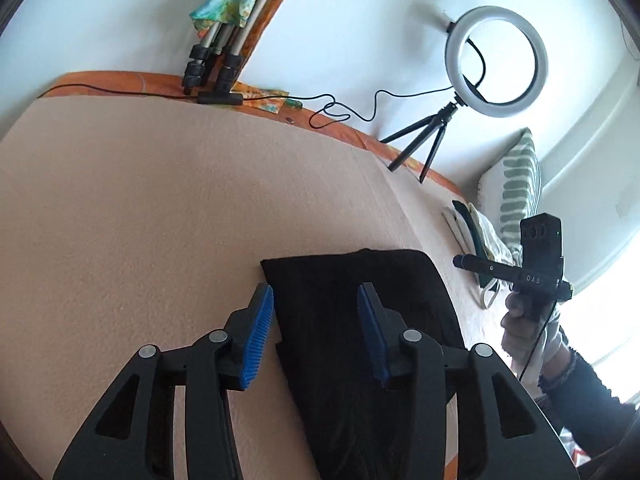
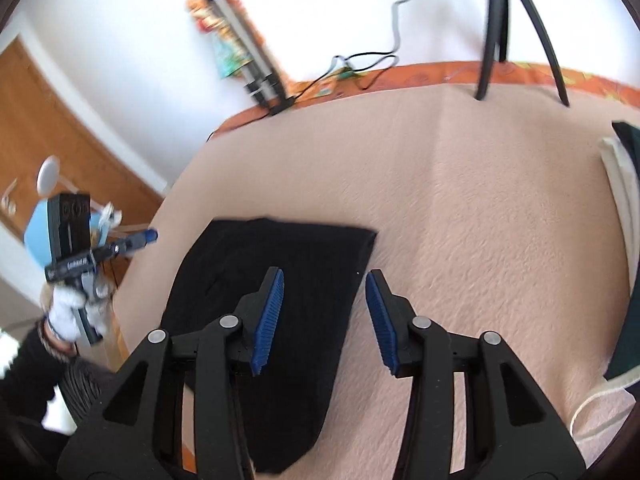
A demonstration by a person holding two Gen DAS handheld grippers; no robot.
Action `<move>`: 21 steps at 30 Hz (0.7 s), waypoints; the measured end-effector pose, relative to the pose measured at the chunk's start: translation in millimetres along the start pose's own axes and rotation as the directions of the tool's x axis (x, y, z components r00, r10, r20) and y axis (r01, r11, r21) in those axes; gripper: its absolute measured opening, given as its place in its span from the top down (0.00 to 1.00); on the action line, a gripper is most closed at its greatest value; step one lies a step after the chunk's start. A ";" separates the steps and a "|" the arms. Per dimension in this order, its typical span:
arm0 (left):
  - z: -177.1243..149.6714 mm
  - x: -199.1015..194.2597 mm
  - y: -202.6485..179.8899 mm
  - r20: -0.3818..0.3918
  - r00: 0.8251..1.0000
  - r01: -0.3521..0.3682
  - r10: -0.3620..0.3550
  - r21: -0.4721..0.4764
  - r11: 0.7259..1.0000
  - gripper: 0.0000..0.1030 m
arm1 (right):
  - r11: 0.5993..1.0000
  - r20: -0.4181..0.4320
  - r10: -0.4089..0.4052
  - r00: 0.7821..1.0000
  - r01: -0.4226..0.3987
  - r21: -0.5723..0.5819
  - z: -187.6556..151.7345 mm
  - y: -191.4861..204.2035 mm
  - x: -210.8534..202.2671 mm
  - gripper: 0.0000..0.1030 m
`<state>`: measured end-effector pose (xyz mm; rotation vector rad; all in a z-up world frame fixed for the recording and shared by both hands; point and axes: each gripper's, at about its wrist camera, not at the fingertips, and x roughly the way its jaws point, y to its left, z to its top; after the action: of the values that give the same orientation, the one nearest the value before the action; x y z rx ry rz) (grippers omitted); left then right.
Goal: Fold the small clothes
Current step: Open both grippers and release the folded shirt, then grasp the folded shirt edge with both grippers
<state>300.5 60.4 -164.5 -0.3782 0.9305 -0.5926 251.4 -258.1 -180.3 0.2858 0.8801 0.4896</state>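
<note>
Black garment (image 1: pixel 360 320) lies flat on the pink-covered bed (image 1: pixel 140 220), long axis running away from both claws. Left claw (image 1: pixel 316 320) over its left edge, right claw (image 2: pixel 325 312) over its right edge; both apart, empty, abt equally near.

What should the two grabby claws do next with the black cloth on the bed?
Probably lower both and pinch the black cloth's near edge, ready to fold it away from the person. The left gripper and right gripper both hang open above it, holding nothing. The cloth lies flat on the pink blanket but long, so another fold seems due.
</note>
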 end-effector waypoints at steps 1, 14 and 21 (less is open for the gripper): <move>3.0 4.7 6.0 -0.003 1.000 0.007 -0.007 -0.022 1.000 0.59 | 0.999 0.001 0.010 1.000 -0.010 0.038 3.3 -8.3 4.3 0.55; 4.2 58.4 32.1 -0.056 0.998 0.028 -0.035 -0.132 0.991 0.59 | 0.986 -0.044 0.063 0.997 -0.056 0.157 23.1 -37.8 53.9 0.55; -0.9 59.3 26.5 -0.040 0.997 0.059 -0.064 -0.113 0.992 0.62 | 0.981 -0.041 0.108 0.993 -0.099 0.166 24.4 -38.1 61.2 0.55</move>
<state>335.1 44.0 -216.9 -0.4973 0.9992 -0.6090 314.7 -259.7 -222.6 0.4736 0.9597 0.5233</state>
